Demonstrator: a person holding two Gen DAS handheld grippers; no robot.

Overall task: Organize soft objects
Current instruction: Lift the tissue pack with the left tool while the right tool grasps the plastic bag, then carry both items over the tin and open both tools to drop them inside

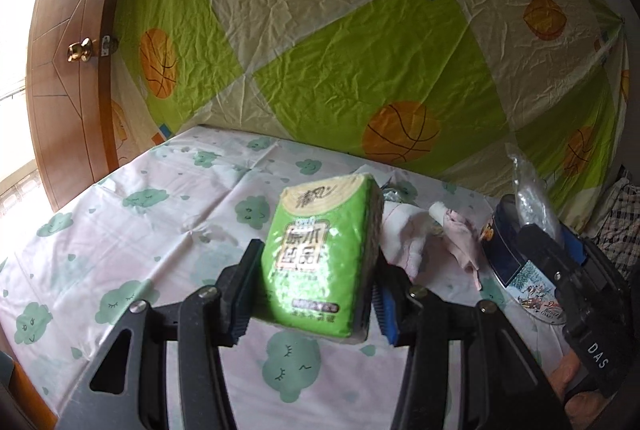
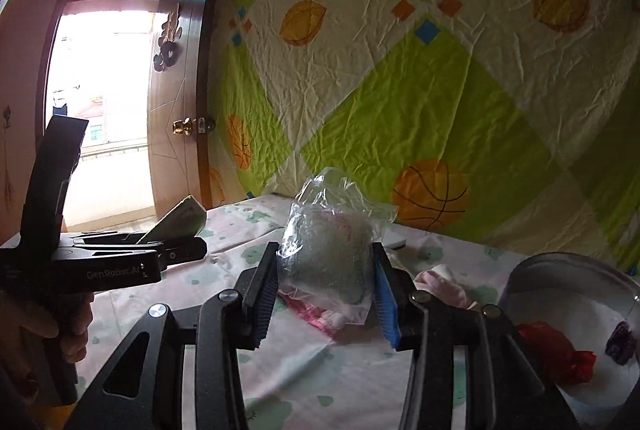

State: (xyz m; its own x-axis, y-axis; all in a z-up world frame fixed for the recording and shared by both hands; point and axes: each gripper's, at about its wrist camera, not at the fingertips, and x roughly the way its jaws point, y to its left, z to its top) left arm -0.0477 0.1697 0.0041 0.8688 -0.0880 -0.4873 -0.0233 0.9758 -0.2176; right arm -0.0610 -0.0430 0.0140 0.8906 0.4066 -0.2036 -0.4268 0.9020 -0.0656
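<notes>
My left gripper is shut on a green tissue pack and holds it above the table with the white cloud-print cloth. The pack also shows in the right wrist view, held by the left gripper at the left. My right gripper is shut on a clear plastic bag with something grey and pink inside, held above the table. The right gripper's body shows in the left wrist view with the bag sticking up.
Pink and white cloths lie on the table behind the pack. A round tin at the right holds a red item and a dark purple one. A patterned sheet hangs behind; a wooden door stands open at the left.
</notes>
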